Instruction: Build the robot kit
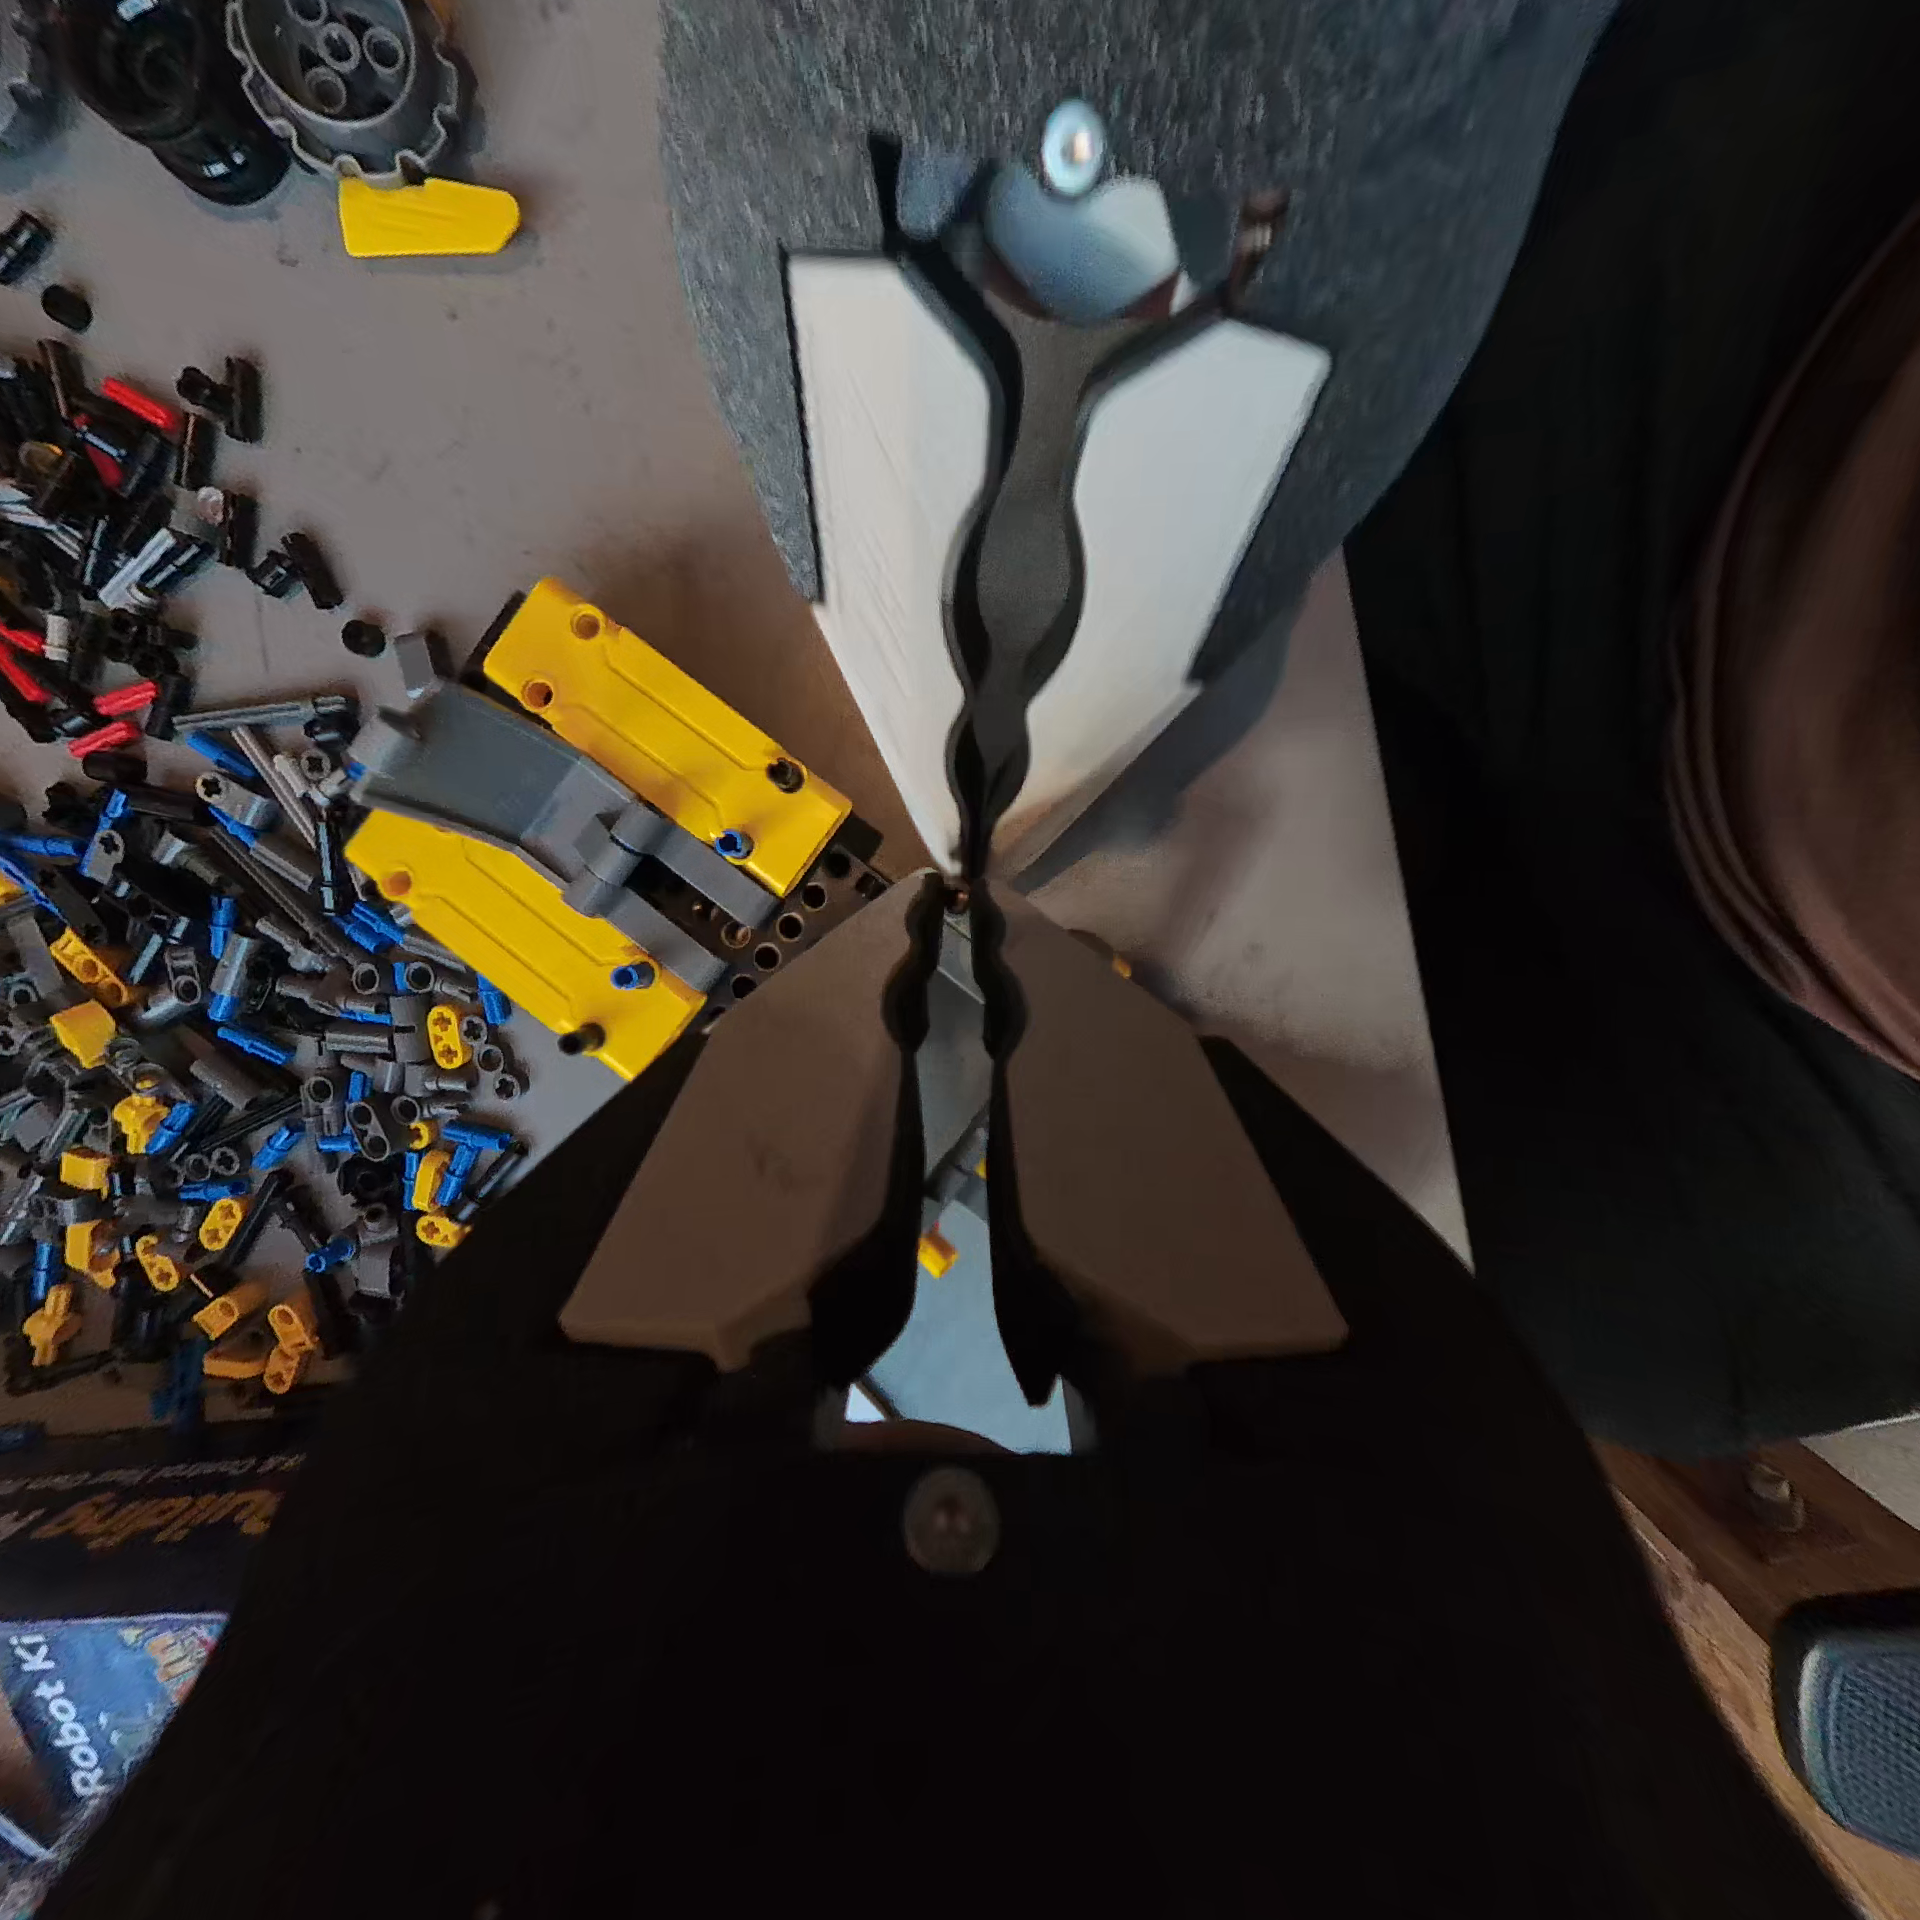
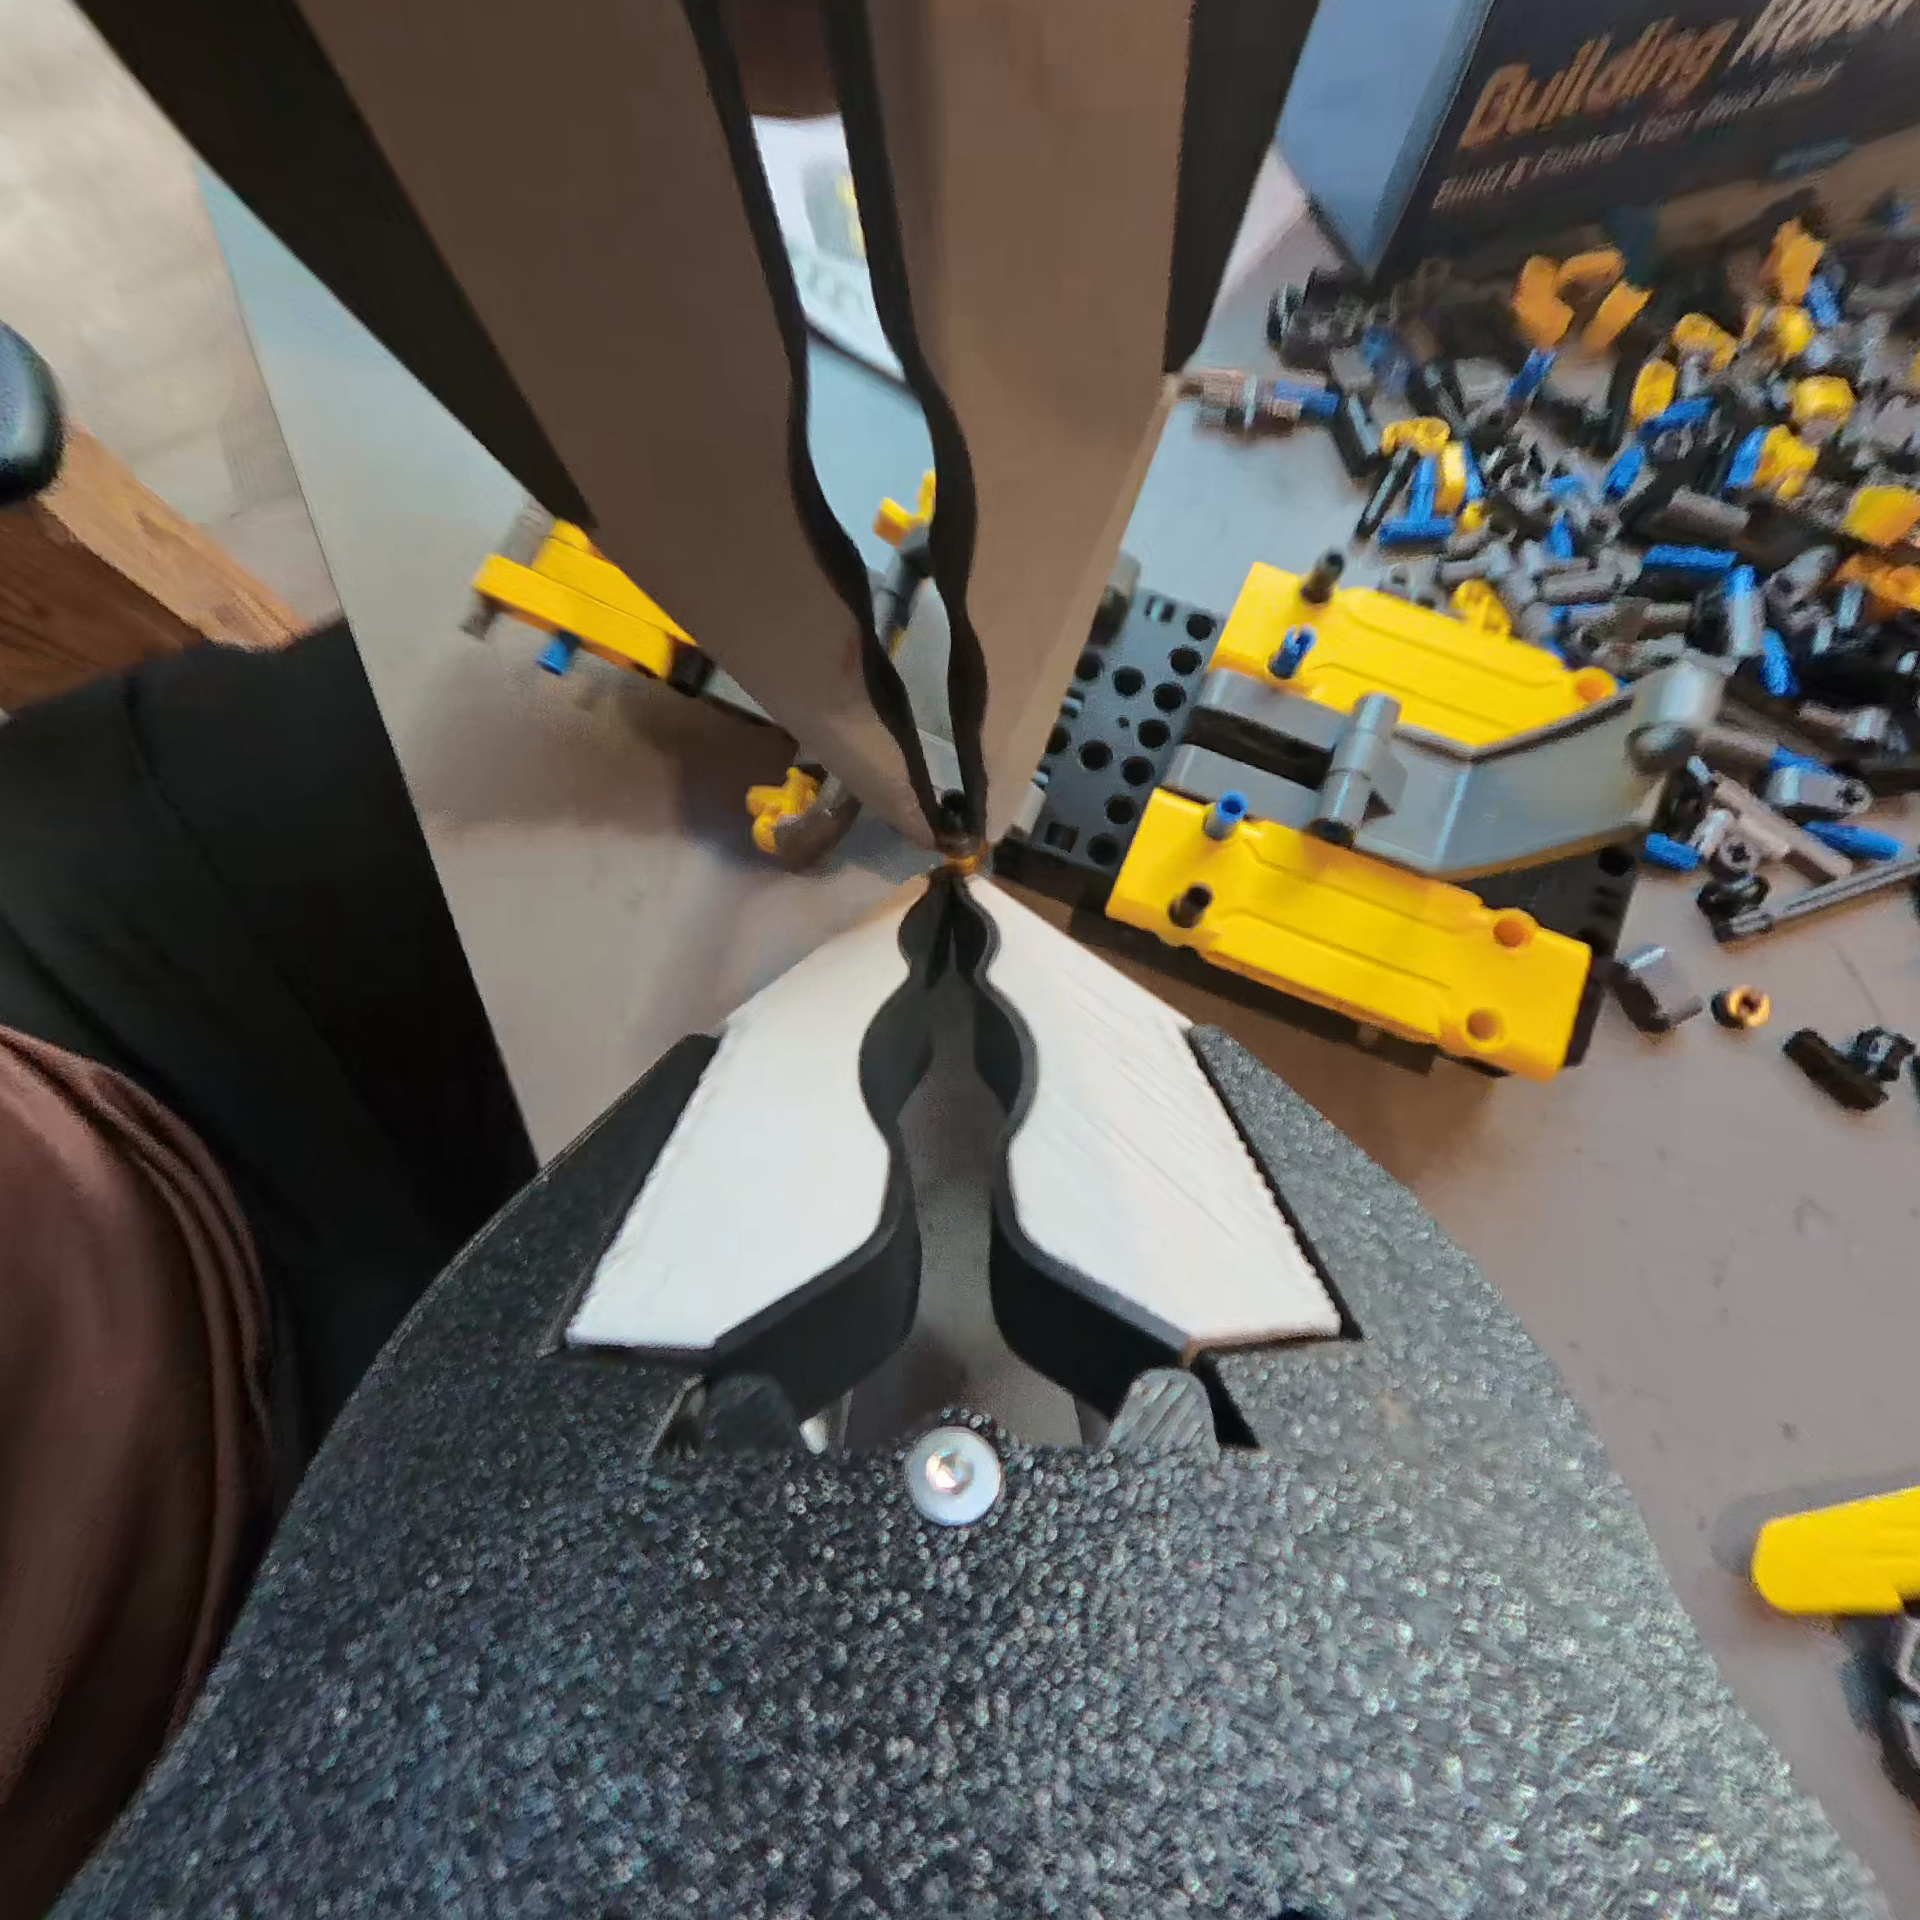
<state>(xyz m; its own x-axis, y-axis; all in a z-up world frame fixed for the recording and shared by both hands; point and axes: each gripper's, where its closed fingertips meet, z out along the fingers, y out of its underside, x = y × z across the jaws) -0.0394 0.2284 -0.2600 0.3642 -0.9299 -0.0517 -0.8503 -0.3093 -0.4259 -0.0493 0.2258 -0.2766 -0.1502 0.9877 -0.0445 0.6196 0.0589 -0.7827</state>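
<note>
My two grippers meet tip to tip above the table. The left gripper point(image 1: 951, 902), with brown fingers point(image 1: 790, 1122), is shut on a small black and tan pin point(image 2: 957, 831). The right gripper point(image 2: 951, 885), with white fingers point(image 2: 769, 1164), is shut on the same pin from the opposite side. The pin is tiny and mostly hidden by the fingertips. The right gripper also shows in the left wrist view point(image 1: 971, 857), and the left gripper in the right wrist view point(image 2: 956, 816). A yellow, grey and black brick assembly point(image 1: 592, 831) point(image 2: 1351, 831) lies on the table just beside the tips.
A pile of small blue, yellow, grey and black parts point(image 1: 208, 1039) point(image 2: 1662, 468) lies beyond the assembly. Also on the table: a dark kit box point(image 2: 1610, 125), black wheels point(image 1: 322, 73), a loose yellow panel point(image 1: 426, 216) and a smaller yellow assembly point(image 2: 582, 613). A person's dark sleeve point(image 1: 1558, 935) is near. Both grippers' tips are close together, under 4 cm apart. Both grippers' tips are roughly 15 cm from the loose yellow panel point(image 1: 426, 216). It turns up in the right wrist view point(image 2: 1881, 1554) as well.
</note>
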